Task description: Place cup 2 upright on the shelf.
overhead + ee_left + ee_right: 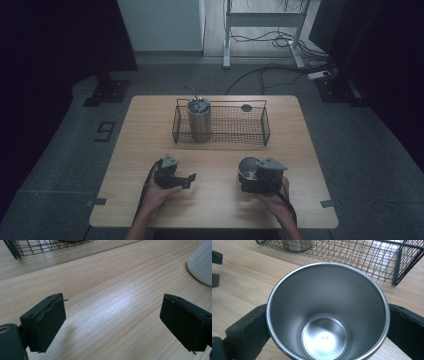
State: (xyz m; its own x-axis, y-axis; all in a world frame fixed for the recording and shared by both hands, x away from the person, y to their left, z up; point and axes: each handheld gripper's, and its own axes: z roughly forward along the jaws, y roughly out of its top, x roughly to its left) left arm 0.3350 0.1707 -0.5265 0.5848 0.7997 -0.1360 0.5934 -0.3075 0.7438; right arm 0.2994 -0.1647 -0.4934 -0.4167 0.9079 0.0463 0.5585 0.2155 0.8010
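Observation:
A steel cup [248,166] stands upright on the wooden table [215,150], near the front right. My right gripper [250,176] is shut on it. In the right gripper view the black jaws press on both sides of the cup [327,290], whose inside is empty. My left gripper [190,179] rests at the front left and points toward the cup. Its jaws stand open in the left gripper view, with only bare wood in the left gripper [112,320]. A pale rounded wall [202,262] at that view's upper right looks like the cup's side.
A black wire basket [265,125] sits across the back of the table. In its left end stands a tall steel canister [199,120] with a lid, and a small dark disc [246,107] lies near its back right. The basket [362,255] is just beyond the cup.

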